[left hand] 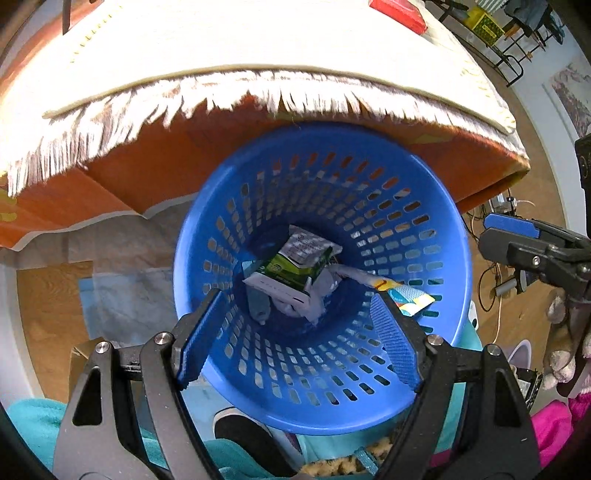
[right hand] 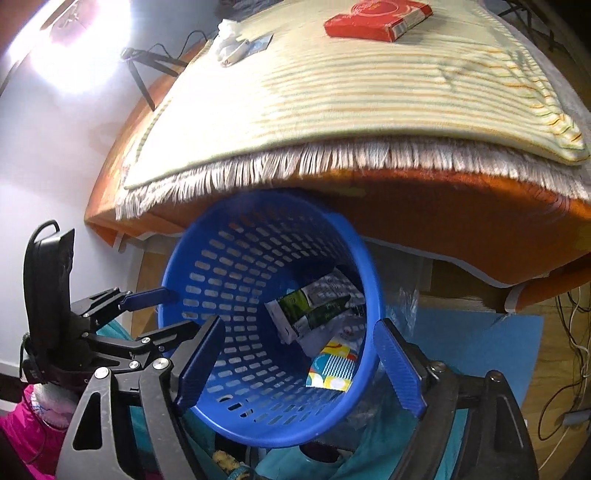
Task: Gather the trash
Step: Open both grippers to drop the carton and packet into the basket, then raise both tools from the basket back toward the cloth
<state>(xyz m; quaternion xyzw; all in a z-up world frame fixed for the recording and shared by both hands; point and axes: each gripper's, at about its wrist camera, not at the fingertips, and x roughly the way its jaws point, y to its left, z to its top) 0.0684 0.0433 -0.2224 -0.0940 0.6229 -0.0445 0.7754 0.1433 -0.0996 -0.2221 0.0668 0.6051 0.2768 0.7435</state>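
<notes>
Left gripper [left hand: 299, 332] hovers over a blue perforated basket [left hand: 436, 206], jaws spread wide and holding nothing. Below and between its fingers, at the basket bottom, lie a green and white carton [left hand: 291, 266] and, toward the right finger, a colourful wrapper [left hand: 406, 295]. Right gripper [right hand: 299, 362] points into the same basket, jaws also spread and empty, the wrapper lying between them. Beyond both grippers a fringed striped cloth [right hand: 332, 96] covers an orange table [right hand: 443, 199], where a red box [right hand: 376, 18] and crumpled white tissue [right hand: 229, 40] rest
</notes>
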